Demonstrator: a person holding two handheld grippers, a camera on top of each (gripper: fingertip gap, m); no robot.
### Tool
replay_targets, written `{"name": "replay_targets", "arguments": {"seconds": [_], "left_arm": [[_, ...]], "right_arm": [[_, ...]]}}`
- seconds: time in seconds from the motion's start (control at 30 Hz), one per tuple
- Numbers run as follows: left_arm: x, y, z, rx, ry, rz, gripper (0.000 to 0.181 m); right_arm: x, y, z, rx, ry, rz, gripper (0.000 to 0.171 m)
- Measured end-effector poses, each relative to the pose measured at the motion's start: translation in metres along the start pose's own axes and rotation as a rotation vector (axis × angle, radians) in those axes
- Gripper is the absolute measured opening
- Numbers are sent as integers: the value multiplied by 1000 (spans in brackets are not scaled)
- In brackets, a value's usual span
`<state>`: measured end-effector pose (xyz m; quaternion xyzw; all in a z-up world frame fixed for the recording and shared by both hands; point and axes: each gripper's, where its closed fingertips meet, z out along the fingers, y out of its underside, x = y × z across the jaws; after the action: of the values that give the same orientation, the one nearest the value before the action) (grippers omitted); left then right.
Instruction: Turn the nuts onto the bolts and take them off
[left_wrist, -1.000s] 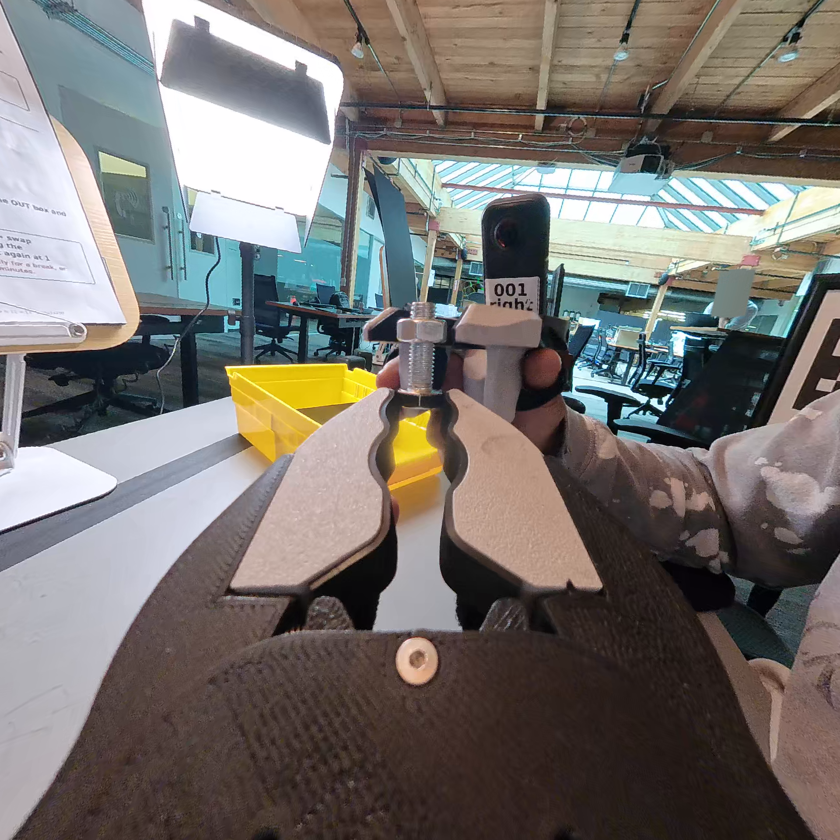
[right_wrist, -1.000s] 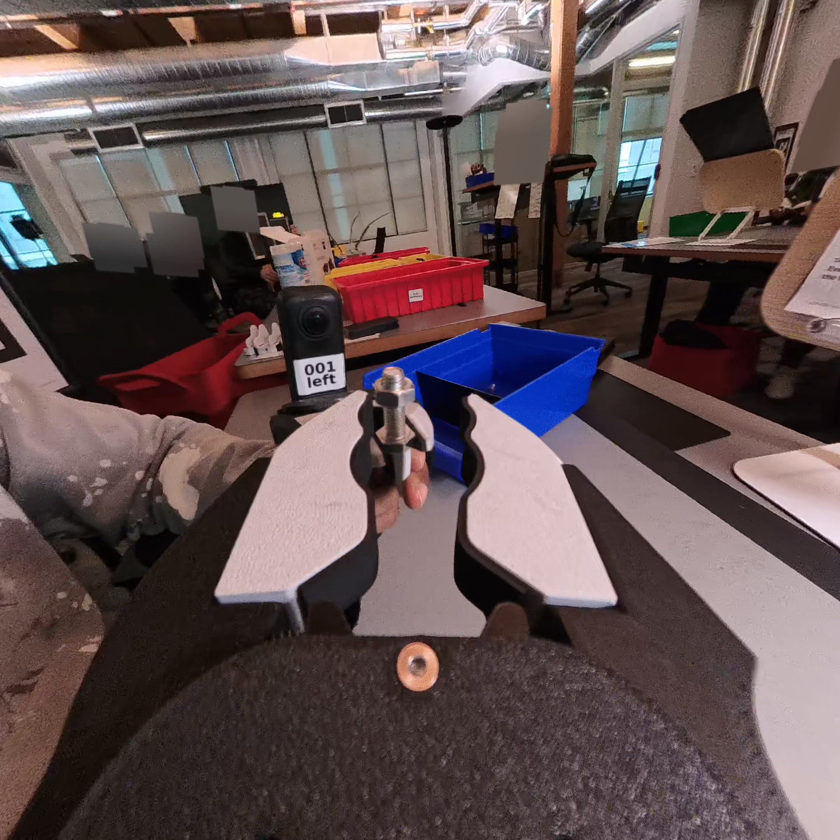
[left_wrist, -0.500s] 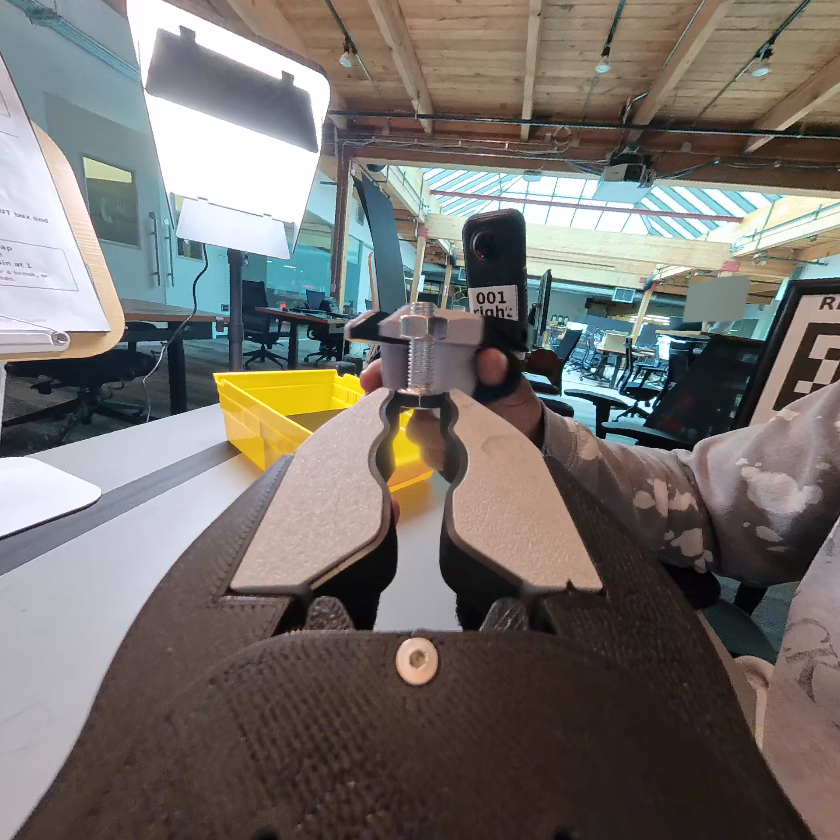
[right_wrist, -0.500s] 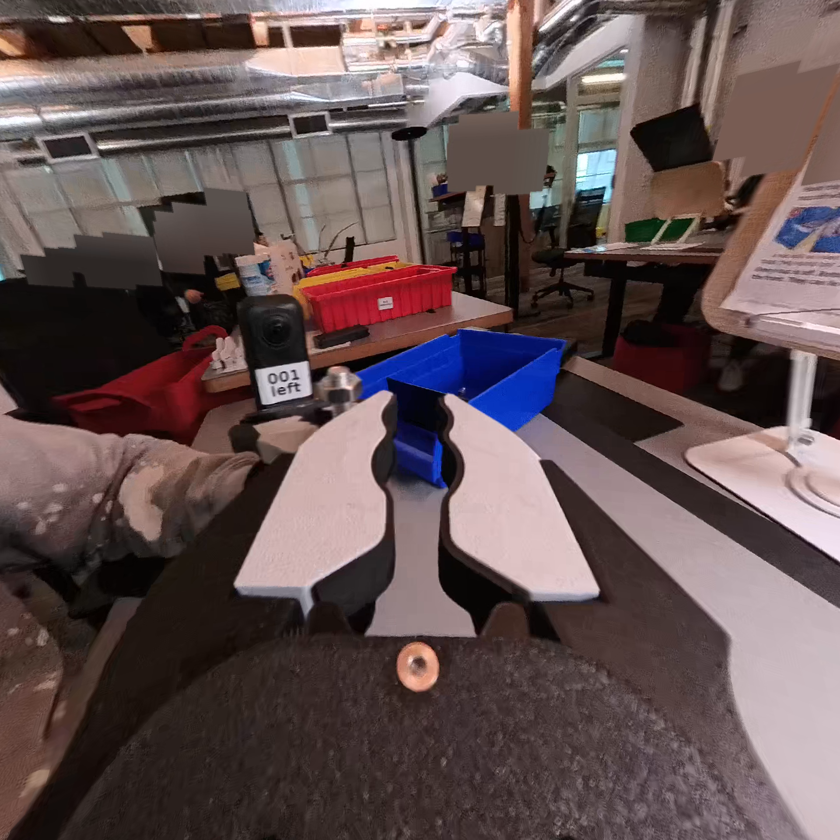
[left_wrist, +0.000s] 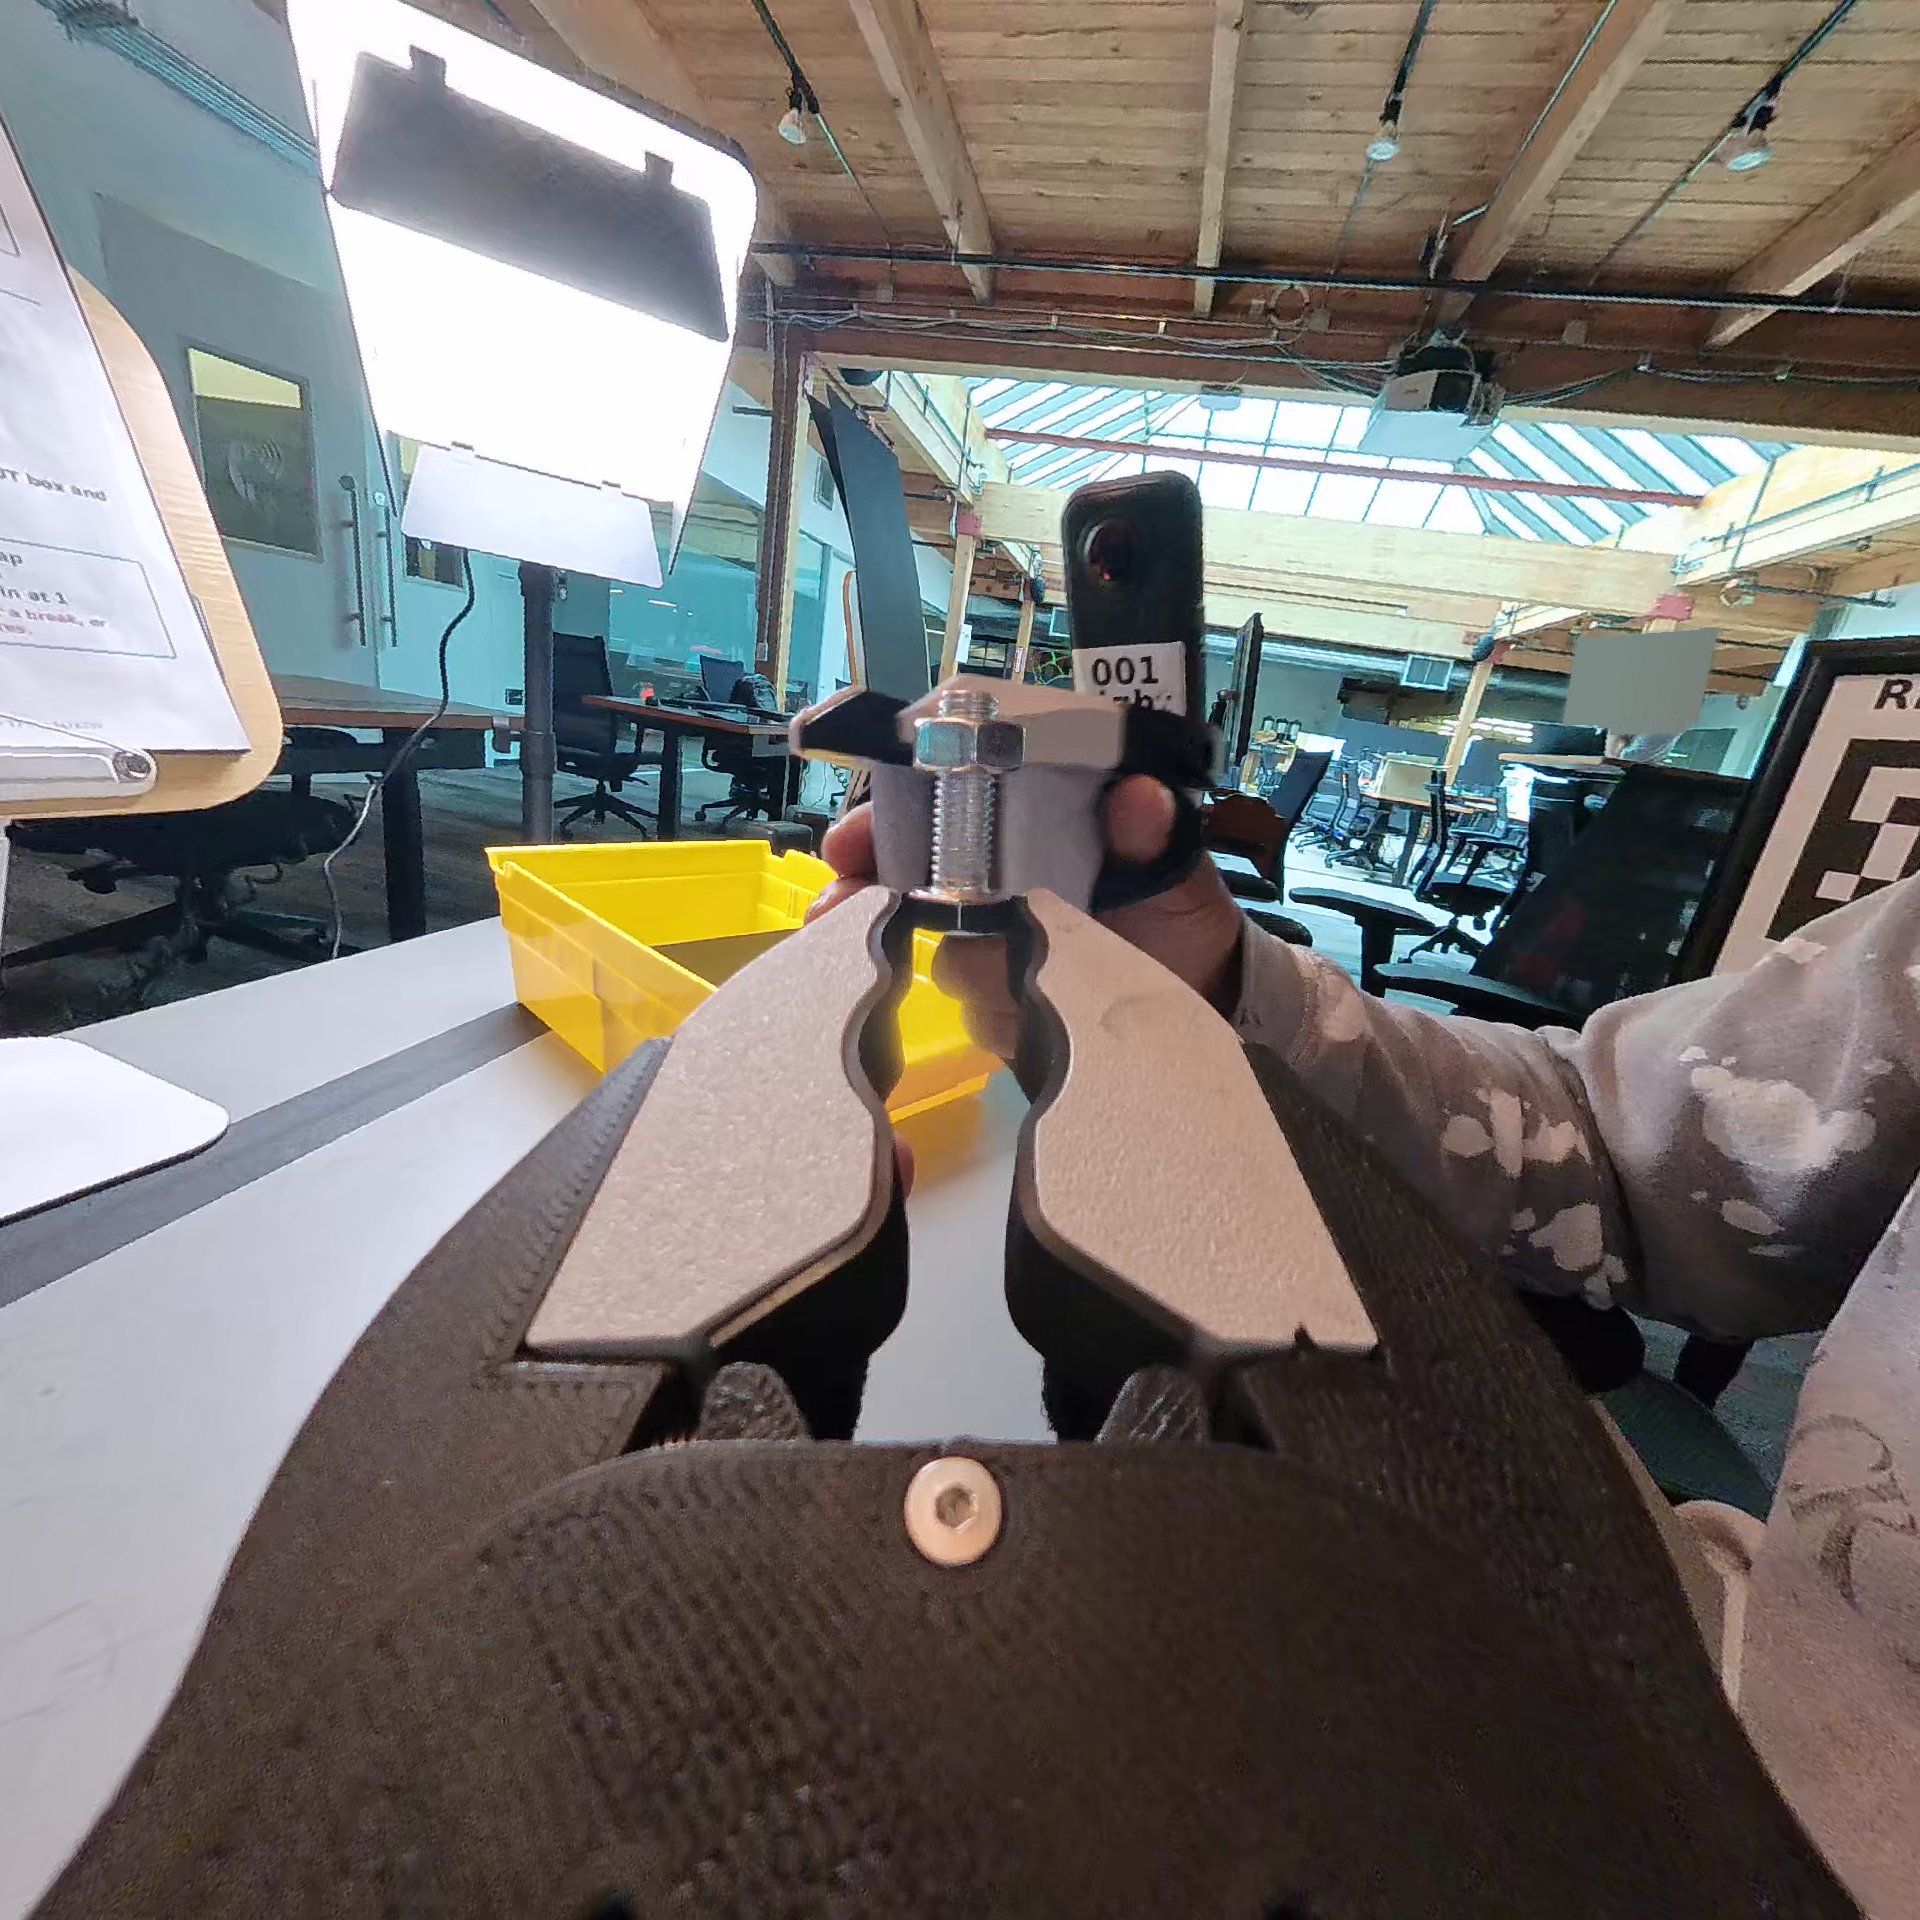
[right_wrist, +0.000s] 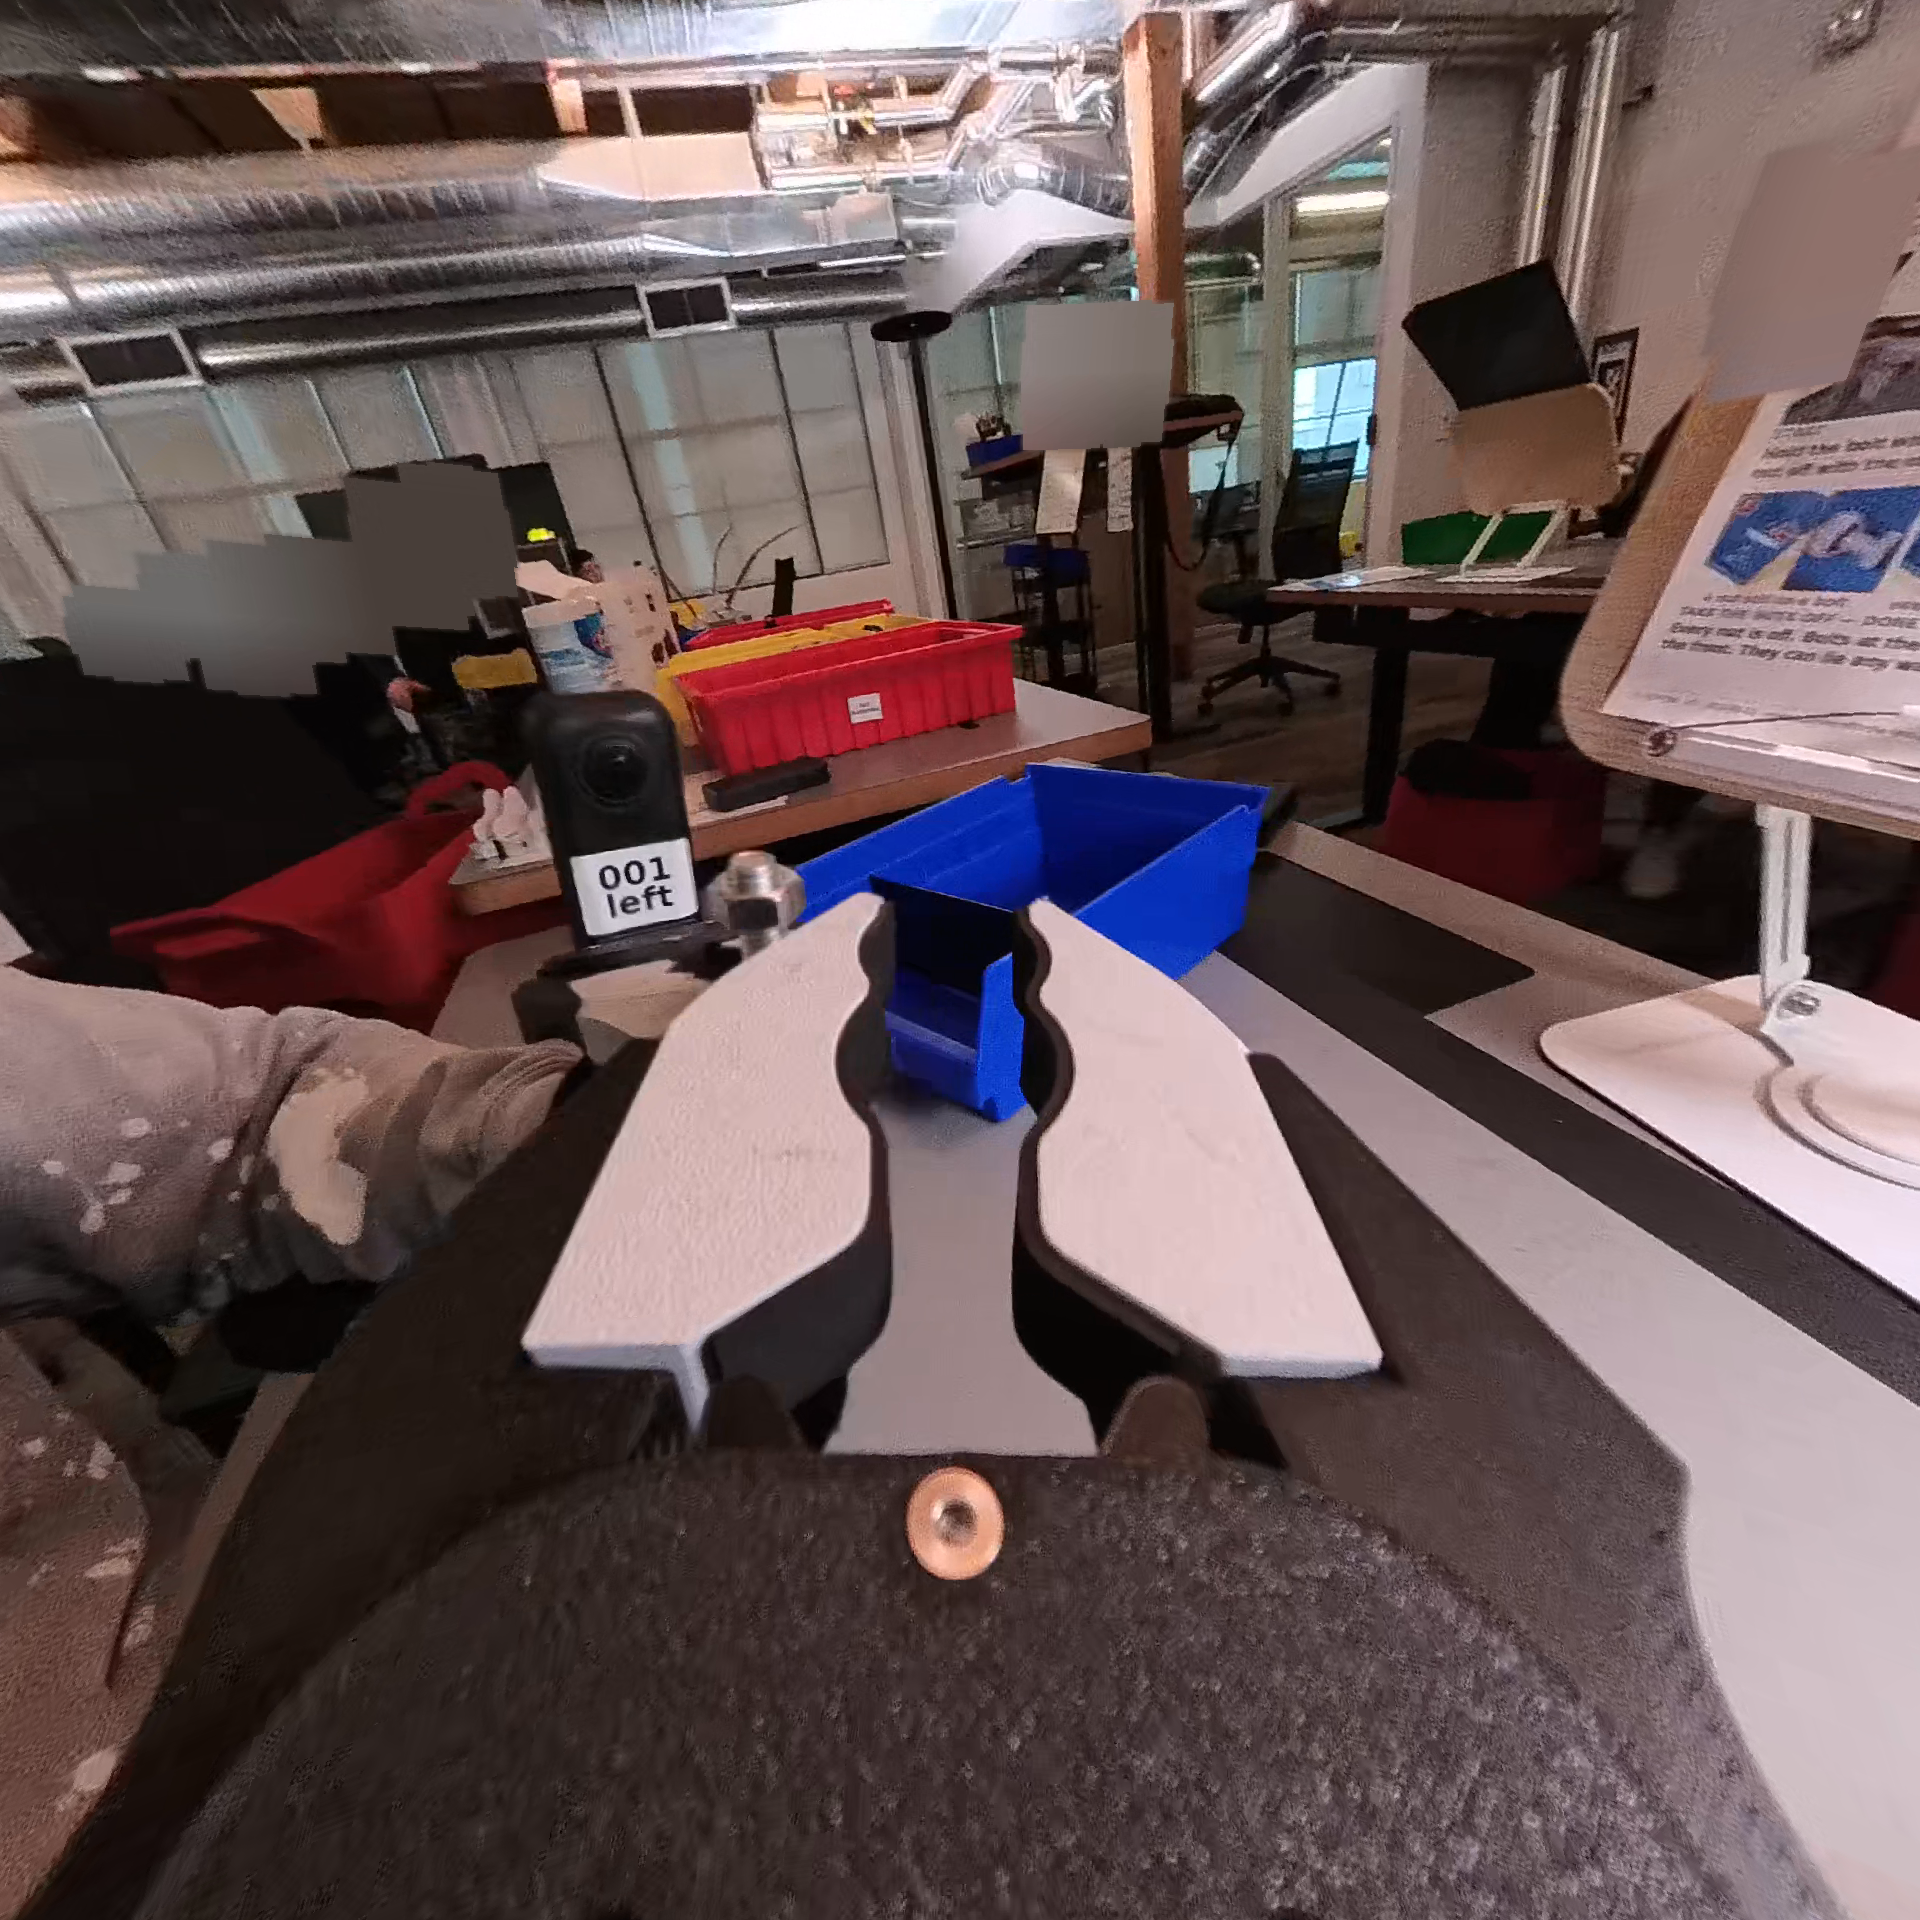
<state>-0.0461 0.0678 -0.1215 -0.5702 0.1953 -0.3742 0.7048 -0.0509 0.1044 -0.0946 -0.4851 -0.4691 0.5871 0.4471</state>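
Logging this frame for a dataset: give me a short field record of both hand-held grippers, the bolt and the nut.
left hand-held gripper: shut on bolt, at its head, upright
nut: threaded near the top end
right hand-held gripper: open, empty, nut beside its left finger
bins: yellow bin, blue bin

Bare desk (right_wrist: 1351, 1195) lies open between the blue bin (right_wrist: 1091, 862) ahead and the white stand base (right_wrist: 1714, 1081) at right. In the left wrist view, the yellow bin (left_wrist: 623, 935) blocks the far desk.
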Motion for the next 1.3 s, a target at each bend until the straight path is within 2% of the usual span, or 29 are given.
{"name": "replay_targets", "arguments": {"seconds": [0.1, 0.2, 0.27, 0.3, 0.43, 0.57, 0.6, 0.63, 0.67, 0.83, 0.97, 1.0, 1.03, 1.1, 1.2, 1.3], "left_arm": [[-2, 4, 1, -10, -6, -3, 18], [-1, 3, 1, -9, -9, -5, 18], [-2, -1, -1, 5, 0, -14, 18], [-1, -1, -1, 3, -2, 0, 18], [-2, 3, 0, -7, -8, -5, 18], [0, 4, 1, -12, -6, -2, 18], [-2, 2, 0, 1, -10, -16, 18], [-2, -1, -1, 13, 5, -21, 18], [-2, -2, -2, 12, -1, -10, 19], [-3, 2, 0, 2, -6, -15, 18], [0, 4, 1, -7, 0, -6, 18], [-1, 2, 1, 1, -2, -16, 18], [1, 1, 0, 7, 12, -16, 18], [1, -1, 0, 6, 2, 4, 18], [-1, 1, 0, 3, -3, -5, 18], [-1, 3, 1, -4, -1, -4, 18]], "right_arm": [[-25, 2, 8, -17, -100, -14, 36], [-25, 6, 11, -33, -91, -35, 38], [-4, 3, 6, -10, 6, -4, 16], [2, 0, 2, 11, 27, 1, 14], [-16, 0, 5, -6, -68, -7, 32], [-27, 7, 12, -34, -98, -23, 39], [-23, 6, 11, -28, -88, -14, 36], [-12, 4, 8, -20, -37, 3, 17], [-3, 1, 4, 3, 4, -1, 15], [-21, 0, 7, -7, -81, -15, 33], [-27, 4, 11, -17, -98, -14, 37], [-23, 3, 10, -13, -92, -1, 35], [-11, 2, 7, -6, -32, 13, 14], [1, -2, 0, 22, 14, -4, 12], [-10, -4, 1, 16, -46, 4, 28], [-25, -2, 7, 2, -104, 0, 37]]}}
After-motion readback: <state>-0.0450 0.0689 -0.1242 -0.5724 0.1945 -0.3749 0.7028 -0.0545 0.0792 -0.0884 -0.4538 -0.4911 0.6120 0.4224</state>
